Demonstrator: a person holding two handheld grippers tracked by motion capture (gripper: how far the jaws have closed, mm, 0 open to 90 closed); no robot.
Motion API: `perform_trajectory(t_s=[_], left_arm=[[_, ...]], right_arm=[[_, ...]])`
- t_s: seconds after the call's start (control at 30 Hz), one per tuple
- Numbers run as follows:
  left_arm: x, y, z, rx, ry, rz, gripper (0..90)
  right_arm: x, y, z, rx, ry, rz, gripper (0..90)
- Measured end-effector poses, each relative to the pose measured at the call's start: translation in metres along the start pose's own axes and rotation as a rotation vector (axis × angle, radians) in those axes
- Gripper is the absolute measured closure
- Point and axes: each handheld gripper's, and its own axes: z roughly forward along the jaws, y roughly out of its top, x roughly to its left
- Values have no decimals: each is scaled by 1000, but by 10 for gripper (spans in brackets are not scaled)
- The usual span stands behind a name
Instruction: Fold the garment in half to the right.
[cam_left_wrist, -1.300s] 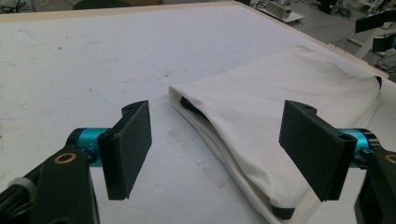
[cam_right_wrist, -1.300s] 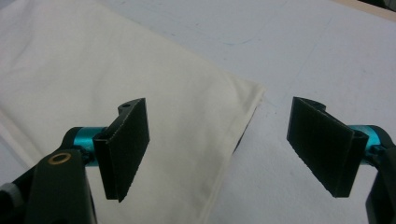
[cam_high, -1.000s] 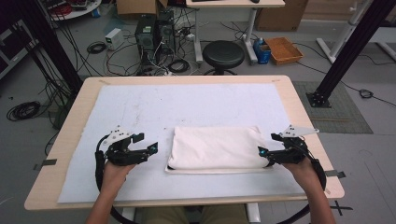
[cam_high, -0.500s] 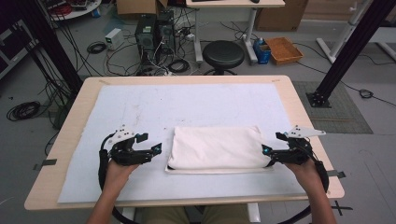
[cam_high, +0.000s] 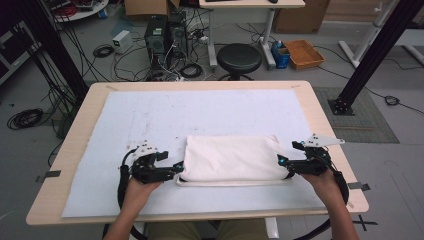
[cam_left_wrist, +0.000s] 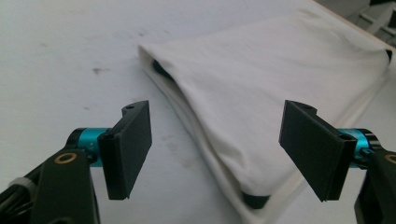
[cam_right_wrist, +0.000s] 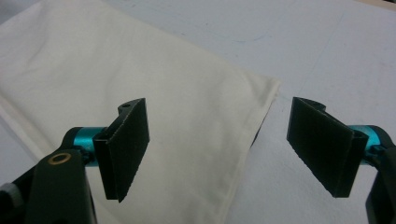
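Note:
A folded white cloth (cam_high: 232, 157) lies flat on the pale blue mat (cam_high: 150, 120) near the table's front edge. My left gripper (cam_high: 176, 170) is open at the cloth's left edge, low over the mat. In the left gripper view the cloth (cam_left_wrist: 261, 102) runs between the two spread jaws, its layered edge facing me. My right gripper (cam_high: 285, 166) is open at the cloth's right edge. In the right gripper view the cloth (cam_right_wrist: 116, 84) and its corner lie between the jaws, which stand wide apart.
The wooden table (cam_high: 325, 125) borders the mat on all sides. Beyond the far edge are a black stool (cam_high: 240, 57), computer towers (cam_high: 162, 35), cables and an orange tray (cam_high: 304, 52) on the floor. A black frame post (cam_high: 370, 55) stands at the right.
My left gripper has moved right, up to the cloth's left edge. The right gripper has shifted slightly inward to the right edge. The cloth has not moved.

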Motion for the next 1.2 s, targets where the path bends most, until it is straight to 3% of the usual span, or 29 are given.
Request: perform_trajectory(t_s=[0.13, 0.37, 0.53, 0.67, 0.8, 0.83, 0.93, 1.03, 1.13, 1.2], left_arm=[[-7, -4, 10, 44, 27, 18, 255], [-11, -9, 16, 68, 48, 33, 260], [-14, -12, 19, 114, 69, 31, 371], [-18, -15, 22, 160, 61, 69, 458], [-18, -17, 23, 154, 52, 74, 563], [-18, -17, 23, 151, 52, 66, 565], [-13, -18, 21, 122, 15, -6, 562], [-8, -16, 18, 86, 3, -75, 475], [-6, -17, 17, 77, 23, -92, 451], [-6, -19, 20, 100, 46, -97, 475]], right_arm=[[-1, -1, 0, 2, 1, 3, 208], [2, -1, 3, 7, 13, 3, 208], [2, -1, 4, 12, 17, -1, 208], [2, -2, 4, 13, 15, 3, 208], [3, -1, 5, 15, 17, 0, 208], [4, -1, 6, 17, 19, -1, 208], [6, 0, 7, 19, 22, -10, 209], [8, 1, 8, 25, 23, -11, 208], [7, 0, 9, 23, 21, -17, 209], [7, 0, 9, 27, 23, -16, 208]])
